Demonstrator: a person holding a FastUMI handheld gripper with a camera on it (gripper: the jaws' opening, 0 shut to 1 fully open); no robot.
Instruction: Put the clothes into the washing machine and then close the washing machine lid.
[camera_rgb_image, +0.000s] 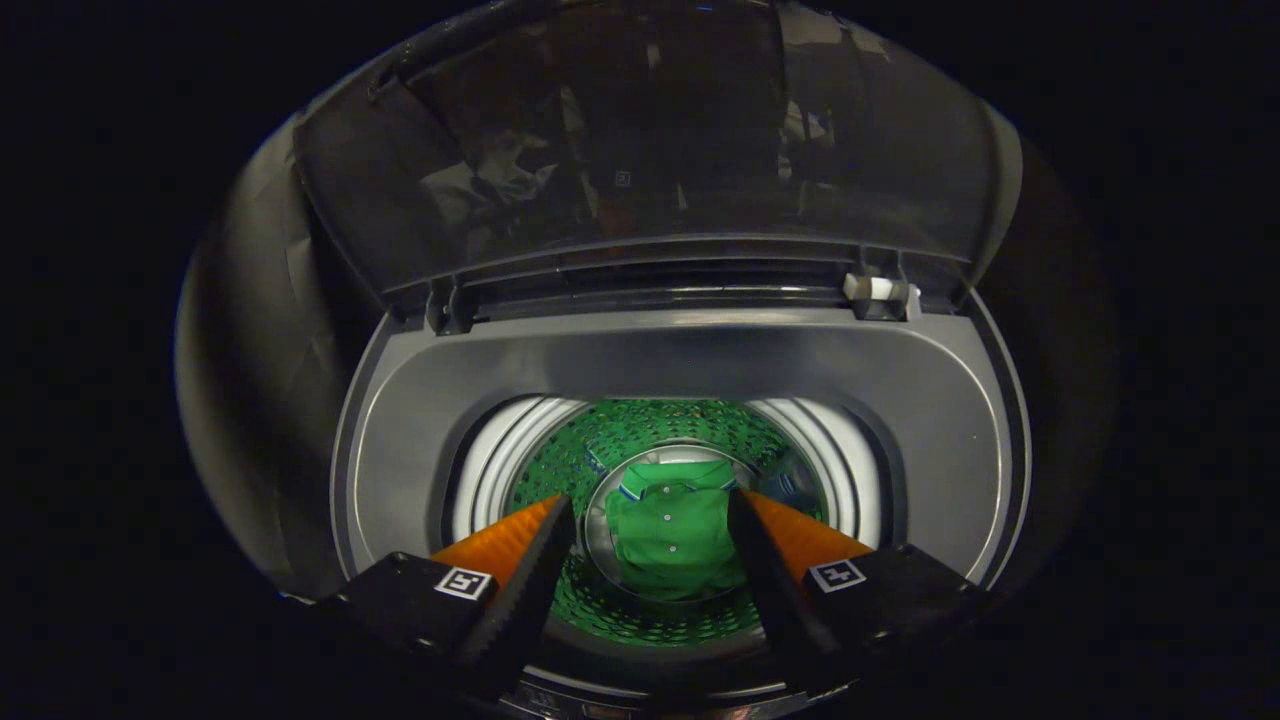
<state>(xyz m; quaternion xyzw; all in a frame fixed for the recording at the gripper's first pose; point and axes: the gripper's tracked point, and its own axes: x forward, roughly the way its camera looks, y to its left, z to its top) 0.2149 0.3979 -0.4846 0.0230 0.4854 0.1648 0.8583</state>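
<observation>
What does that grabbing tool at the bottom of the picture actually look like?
The gripper has two long fingers that taper to wedge-like tips, with ridged inner faces. Each grows from a blocky black base bearing a small square black-and-white marker. No cables are visible.

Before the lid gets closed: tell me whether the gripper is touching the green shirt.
Apart. In the gripper view the green shirt lies at the bottom of the drum, far below the open gripper, whose fingers hold nothing.
</observation>
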